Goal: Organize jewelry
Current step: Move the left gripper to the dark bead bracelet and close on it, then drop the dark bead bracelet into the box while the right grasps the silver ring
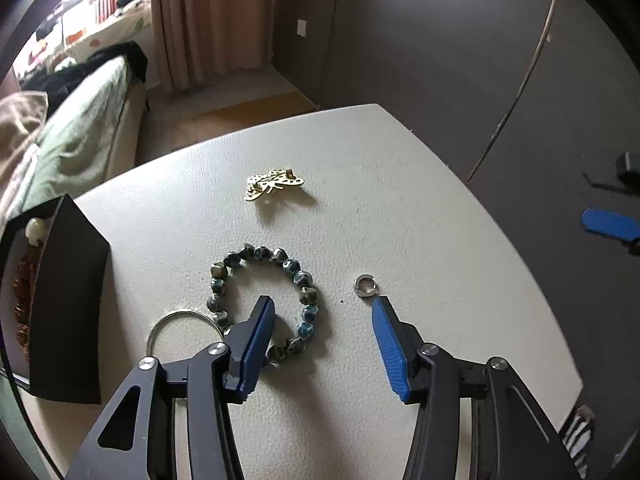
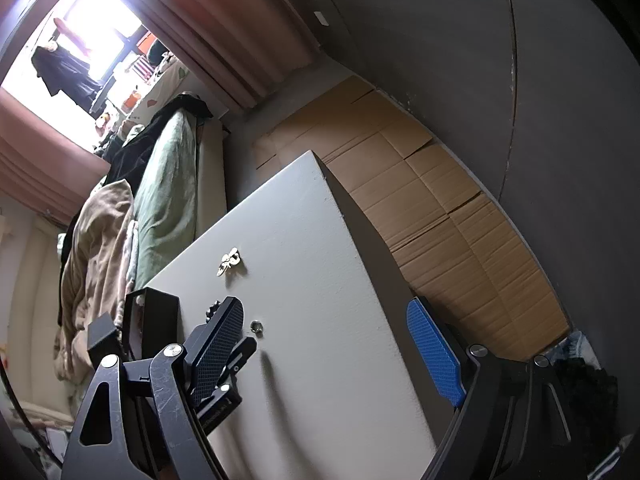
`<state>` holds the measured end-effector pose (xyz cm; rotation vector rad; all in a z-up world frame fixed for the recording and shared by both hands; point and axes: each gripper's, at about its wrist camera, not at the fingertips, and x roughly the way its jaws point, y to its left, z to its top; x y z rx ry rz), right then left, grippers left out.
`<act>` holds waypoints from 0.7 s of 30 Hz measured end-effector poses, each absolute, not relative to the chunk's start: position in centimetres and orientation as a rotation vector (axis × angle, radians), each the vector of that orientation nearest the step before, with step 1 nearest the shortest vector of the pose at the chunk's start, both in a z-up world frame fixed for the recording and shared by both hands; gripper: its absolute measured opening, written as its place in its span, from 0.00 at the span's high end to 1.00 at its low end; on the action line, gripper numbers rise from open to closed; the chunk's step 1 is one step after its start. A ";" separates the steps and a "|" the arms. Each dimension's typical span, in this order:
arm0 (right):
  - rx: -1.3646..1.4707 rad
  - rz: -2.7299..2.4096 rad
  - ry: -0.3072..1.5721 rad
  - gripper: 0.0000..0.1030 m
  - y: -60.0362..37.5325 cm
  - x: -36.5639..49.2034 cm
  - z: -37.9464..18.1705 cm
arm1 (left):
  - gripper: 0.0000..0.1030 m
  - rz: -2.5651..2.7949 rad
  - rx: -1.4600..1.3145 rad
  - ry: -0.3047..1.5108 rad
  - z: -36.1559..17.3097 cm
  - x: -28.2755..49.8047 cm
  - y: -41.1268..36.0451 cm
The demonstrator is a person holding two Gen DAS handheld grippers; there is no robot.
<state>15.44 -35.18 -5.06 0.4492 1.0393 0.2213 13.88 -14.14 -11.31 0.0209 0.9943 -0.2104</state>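
In the left wrist view a dark green beaded bracelet (image 1: 262,300) lies on the white table (image 1: 400,208). My left gripper (image 1: 322,306) is open just above it, its left finger over the ring of beads. A gold butterfly brooch (image 1: 273,183) lies farther back. A small silver open ring (image 1: 365,285) lies by my right fingertip. A thin silver hoop (image 1: 180,326) lies left of the bracelet. A black jewelry box (image 1: 60,300) stands at the left, holding a pearl and reddish pieces. My right gripper (image 2: 328,320) is open and empty, raised off the table's right side.
The table edge drops to a cardboard-covered floor (image 2: 440,208) on the right. A bed with green bedding (image 1: 80,132) stands beyond the table at the left. The brooch (image 2: 230,261) and small ring (image 2: 256,326) show in the right wrist view.
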 end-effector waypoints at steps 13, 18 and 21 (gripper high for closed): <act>0.418 0.230 1.048 0.18 -34.0 15.3 -5.2 | 0.92 -0.211 -0.021 0.993 -10.1 13.5 -12.0; 0.394 0.250 1.054 0.18 -32.8 15.5 -5.3 | 0.92 -0.224 -0.076 0.954 -8.2 13.2 -11.0; 0.375 0.259 1.061 0.18 -32.0 15.6 -5.5 | 0.92 -0.220 -0.115 0.939 -7.4 13.1 -10.0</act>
